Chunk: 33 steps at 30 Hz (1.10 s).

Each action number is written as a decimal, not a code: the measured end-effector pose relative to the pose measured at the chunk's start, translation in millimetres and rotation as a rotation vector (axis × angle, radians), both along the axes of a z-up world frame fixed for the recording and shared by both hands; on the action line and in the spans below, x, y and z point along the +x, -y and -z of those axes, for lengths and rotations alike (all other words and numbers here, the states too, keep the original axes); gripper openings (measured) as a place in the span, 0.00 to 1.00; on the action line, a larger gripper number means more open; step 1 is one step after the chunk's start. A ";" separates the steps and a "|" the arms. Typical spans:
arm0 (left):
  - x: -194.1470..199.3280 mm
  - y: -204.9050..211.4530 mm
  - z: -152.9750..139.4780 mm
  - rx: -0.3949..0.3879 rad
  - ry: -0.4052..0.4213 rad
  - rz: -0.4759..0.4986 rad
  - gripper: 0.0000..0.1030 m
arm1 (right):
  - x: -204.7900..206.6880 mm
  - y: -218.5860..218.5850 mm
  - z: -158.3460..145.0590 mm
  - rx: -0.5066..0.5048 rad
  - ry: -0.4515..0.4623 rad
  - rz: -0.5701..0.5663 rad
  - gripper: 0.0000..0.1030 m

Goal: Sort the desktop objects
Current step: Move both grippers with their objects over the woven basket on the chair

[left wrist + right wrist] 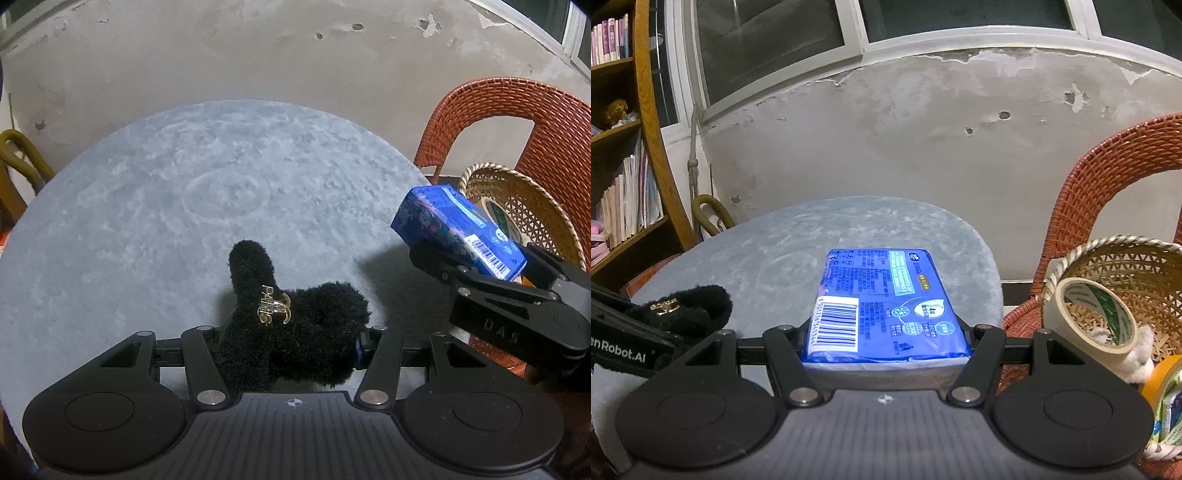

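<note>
My left gripper (pixel 291 349) is shut on a black fuzzy hair scrunchie (pixel 295 328) with a gold charm, held just above the round grey table (pixel 147 221). My right gripper (pixel 886 347) is shut on a blue tissue pack (pixel 886 306) and holds it above the table's right edge. In the left wrist view the right gripper (pixel 476 264) and the blue pack (pixel 458 230) hang in front of a woven basket (pixel 532 199). The scrunchie (pixel 690 310) also shows at the left of the right wrist view.
The woven basket (pixel 1134 266) sits on a red wicker chair (pixel 1108 177) to the right of the table and holds a roll of white tape (pixel 1093 321), a yellow tape roll (pixel 1163 376) and a small white plush. A bookshelf (pixel 624 147) stands at far left.
</note>
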State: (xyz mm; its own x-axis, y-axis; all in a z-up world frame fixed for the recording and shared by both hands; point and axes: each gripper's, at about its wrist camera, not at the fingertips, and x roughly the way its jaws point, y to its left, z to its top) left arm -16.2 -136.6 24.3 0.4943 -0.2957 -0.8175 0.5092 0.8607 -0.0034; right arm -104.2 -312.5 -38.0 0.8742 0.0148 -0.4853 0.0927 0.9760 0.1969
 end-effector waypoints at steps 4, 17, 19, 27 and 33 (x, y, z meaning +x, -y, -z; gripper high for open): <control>0.2 -1.2 -0.9 -0.001 0.000 -0.006 0.58 | -1.0 -1.2 -0.2 0.001 0.001 -0.008 0.59; -8.0 -0.8 -4.9 0.010 0.034 -0.005 0.58 | -7.1 -0.8 -1.5 0.006 0.017 -0.014 0.59; -9.1 -0.1 -5.1 0.011 0.037 -0.003 0.58 | -8.0 -0.4 -1.6 0.008 0.018 -0.016 0.59; -10.7 1.6 -6.8 0.010 0.046 -0.001 0.58 | -8.2 2.0 -2.6 0.020 0.019 -0.019 0.59; -9.2 2.7 -6.6 0.010 0.049 -0.006 0.58 | -7.8 3.2 -1.9 0.022 0.017 -0.021 0.59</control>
